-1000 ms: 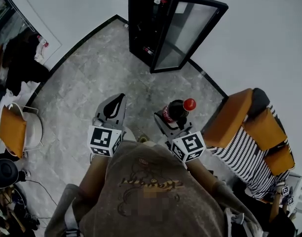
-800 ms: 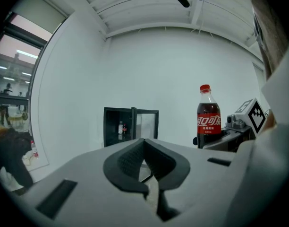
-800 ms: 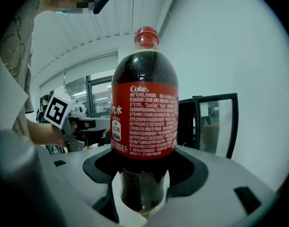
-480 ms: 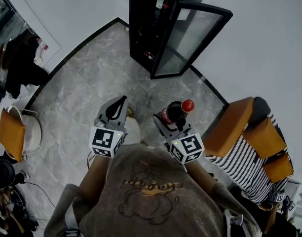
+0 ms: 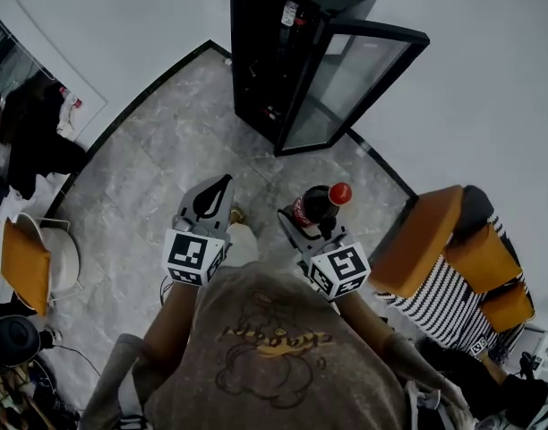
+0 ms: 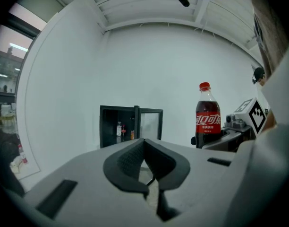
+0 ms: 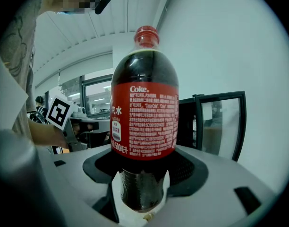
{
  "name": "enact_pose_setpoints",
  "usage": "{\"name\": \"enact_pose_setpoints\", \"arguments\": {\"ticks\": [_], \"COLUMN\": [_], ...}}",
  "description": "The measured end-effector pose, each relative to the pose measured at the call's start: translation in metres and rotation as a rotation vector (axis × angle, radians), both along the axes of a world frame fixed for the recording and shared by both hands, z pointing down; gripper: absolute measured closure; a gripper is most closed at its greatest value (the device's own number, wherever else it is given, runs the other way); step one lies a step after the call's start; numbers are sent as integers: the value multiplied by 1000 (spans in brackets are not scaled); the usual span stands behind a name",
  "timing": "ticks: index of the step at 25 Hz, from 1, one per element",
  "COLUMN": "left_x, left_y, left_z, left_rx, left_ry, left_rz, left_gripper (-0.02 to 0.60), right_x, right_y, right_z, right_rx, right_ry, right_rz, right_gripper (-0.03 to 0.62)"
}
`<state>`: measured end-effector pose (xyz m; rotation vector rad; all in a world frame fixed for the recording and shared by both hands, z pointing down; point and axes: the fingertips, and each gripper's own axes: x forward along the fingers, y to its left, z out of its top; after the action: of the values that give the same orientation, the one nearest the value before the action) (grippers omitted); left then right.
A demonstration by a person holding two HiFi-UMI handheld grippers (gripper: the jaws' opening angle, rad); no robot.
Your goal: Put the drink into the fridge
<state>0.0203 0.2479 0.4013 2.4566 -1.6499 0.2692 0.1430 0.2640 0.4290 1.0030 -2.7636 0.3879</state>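
- The right gripper (image 7: pixel 143 174) has its fingers clamped low on the upright red-capped dark cola bottle (image 7: pixel 144 117).
- Overhead, it is well short of the open black glass-door fridge (image 5: pixel 274 52).
- The left gripper (image 6: pixel 145 148) has its fingers closed, empty; its view shows bottles inside the fridge.

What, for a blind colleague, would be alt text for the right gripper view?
The right claw is shut on the lower body of an upright cola bottle with red cap and label. Behind it, at right, stands a black fridge with its glass door open.
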Motion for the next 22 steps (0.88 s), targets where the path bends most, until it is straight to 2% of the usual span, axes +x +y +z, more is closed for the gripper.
{"name": "enact_pose_setpoints", "arguments": {"ticks": [22], "left_x": [-52], "left_y": [-155], "left_z": [1], "left_rx": [-13], "left_ry": [2], "left_rz": [148], "left_gripper": [577], "right_x": [-70], "right_y": [-147], "right_z": [-2], "right_rx": [-9], "right_ry": [-34], "right_rz": [117], "right_gripper": [301]}}
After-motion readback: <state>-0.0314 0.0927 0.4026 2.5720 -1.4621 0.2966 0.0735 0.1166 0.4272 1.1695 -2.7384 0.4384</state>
